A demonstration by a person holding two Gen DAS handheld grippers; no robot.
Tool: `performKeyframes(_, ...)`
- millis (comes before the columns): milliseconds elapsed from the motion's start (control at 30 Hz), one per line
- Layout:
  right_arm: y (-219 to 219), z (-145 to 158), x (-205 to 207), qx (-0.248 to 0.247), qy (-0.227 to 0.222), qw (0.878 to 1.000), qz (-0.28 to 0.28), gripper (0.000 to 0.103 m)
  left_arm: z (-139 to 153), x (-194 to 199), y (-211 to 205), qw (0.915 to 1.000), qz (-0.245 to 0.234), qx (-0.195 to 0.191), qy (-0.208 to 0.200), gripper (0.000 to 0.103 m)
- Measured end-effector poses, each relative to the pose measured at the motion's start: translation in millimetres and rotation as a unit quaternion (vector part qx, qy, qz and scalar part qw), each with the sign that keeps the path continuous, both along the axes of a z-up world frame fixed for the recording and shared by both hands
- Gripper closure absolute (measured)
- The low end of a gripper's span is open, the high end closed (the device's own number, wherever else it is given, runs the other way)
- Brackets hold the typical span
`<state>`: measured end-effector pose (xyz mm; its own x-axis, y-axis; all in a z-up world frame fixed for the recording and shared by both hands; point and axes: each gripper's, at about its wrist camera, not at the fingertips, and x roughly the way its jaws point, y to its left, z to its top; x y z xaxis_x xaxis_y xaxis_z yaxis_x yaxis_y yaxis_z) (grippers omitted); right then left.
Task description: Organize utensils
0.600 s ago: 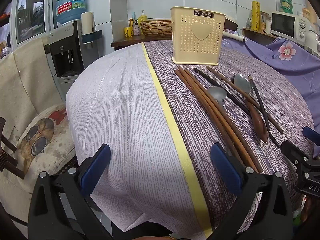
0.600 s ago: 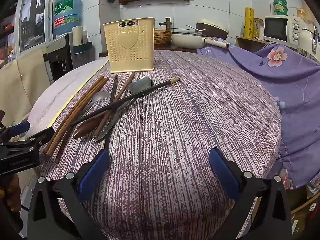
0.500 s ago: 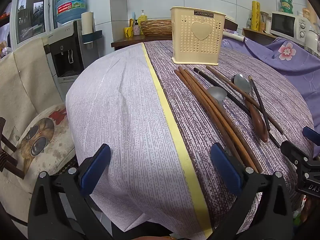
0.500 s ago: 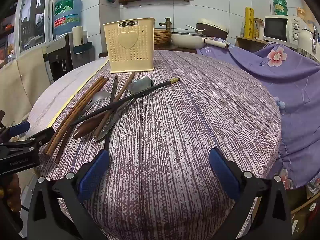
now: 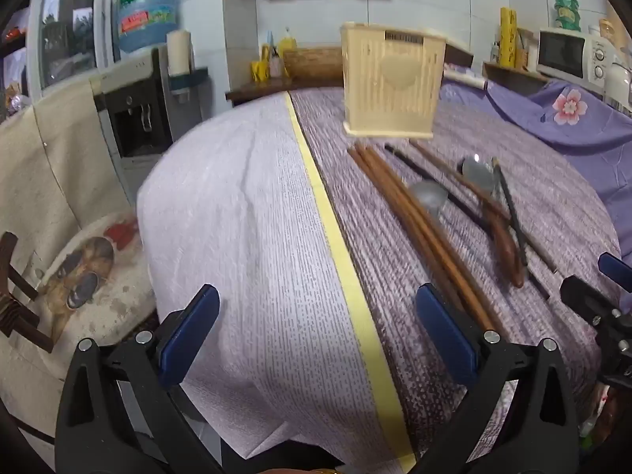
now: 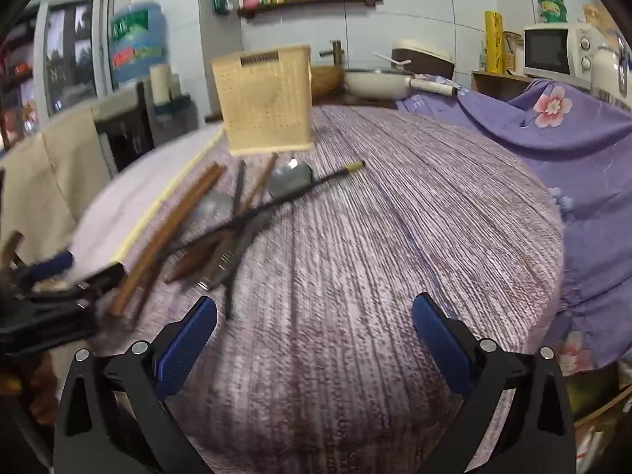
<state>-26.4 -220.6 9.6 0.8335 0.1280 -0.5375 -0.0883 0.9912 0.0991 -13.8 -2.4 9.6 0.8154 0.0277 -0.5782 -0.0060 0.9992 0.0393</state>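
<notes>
Both pairs of fingers are held spread wide with nothing between them. The left gripper is poised over the surface's near edge, the brown chopsticks lying just beyond its right finger. The spoons and black chopsticks are heaped left of the right gripper, before the cream utensil holder at the far edge
</notes>
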Motion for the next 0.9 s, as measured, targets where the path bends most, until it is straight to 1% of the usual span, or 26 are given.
performKeyframes(67, -1.0, 17.2, -12.0, 0.001, -0.05, 0.999, -0.002, 0.006, 14.8, -9.3, 0.5, 0.9992, 0.004, -0.006, -0.038, 0.005)
performKeyframes(100, -0.4, 26.8, -16.6, -0.005, -0.073, 0.997, -0.003, 0.006, 24.4, -16.4, 0.6, 0.9981, 0.006, -0.008, -0.06, 0.005)
performKeyframes(167, 1.2, 45.5, -27.4, -0.023, -0.115, 0.993, -0.005, 0.006, 40.6, -26.1, -0.2, 0.9957, 0.009, -0.006, -0.092, 0.005)
performKeyframes(267, 2.4, 68.6, -39.4, -0.031, -0.157, 0.987, 0.0, 0.006, 61.4, -36.8, 1.4, 0.9928, 0.01, -0.015, -0.118, 0.005)
performKeyframes(367, 1.9, 84.3, -46.2, -0.019, -0.171, 0.985, 0.01, 0.006, 76.5, -44.6, 3.4, 0.9907, 0.002, -0.037, -0.131, 0.005)
performKeyframes(533, 2.7, 97.8, -52.4, -0.016, -0.183, 0.983, 0.016, 0.006, 90.8, -55.3, 2.1, 0.9883, -0.001, -0.038, -0.148, 0.005)
performKeyframes(733, 5.3, 93.9, -53.8, -0.025, -0.182, 0.983, 0.014, 0.006, 95.7, -59.3, 1.8, 0.9875, 0.0, -0.038, -0.153, 0.005)
performKeyframes(900, 5.2, 91.2, -55.7, -0.021, -0.183, 0.983, 0.011, 0.006, 95.2, -60.1, 1.3, 0.9872, 0.002, -0.037, -0.155, 0.005)
